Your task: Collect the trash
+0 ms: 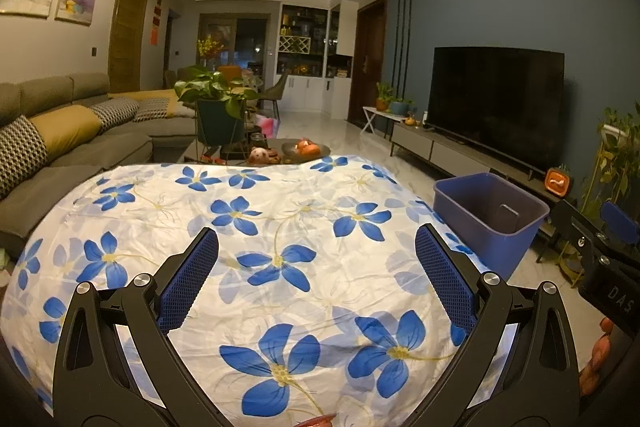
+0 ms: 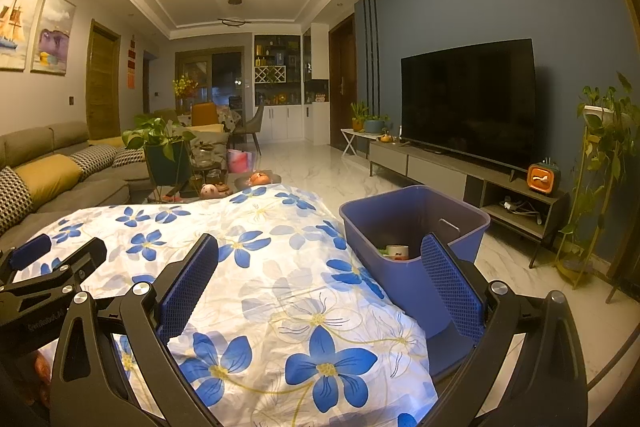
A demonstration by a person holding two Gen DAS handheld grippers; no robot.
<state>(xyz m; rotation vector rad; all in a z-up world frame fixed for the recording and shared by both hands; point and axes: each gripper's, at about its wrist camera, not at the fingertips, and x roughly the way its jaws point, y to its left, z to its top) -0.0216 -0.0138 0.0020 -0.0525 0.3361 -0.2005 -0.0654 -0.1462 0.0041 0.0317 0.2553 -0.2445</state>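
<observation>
Hovering: both tongs [image 1: 316,251] [image 2: 320,259] agape, empty | bin [image 2: 412,223] right of cloth [image 1: 240,227]

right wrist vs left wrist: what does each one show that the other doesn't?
Right wrist only: the contents of the blue bin, a white cup-like piece and something green beside it, plus the open shelf with cables under the TV stand.

Left wrist only: the bin's inside looks bare from this angle, and fingertips of the person's hand show at the right edge.

Both: the blue-flowered cloth with no trash on it, the TV, the sofa, the orange gadget, and the left gripper and right gripper, both open and holding nothing.
</observation>
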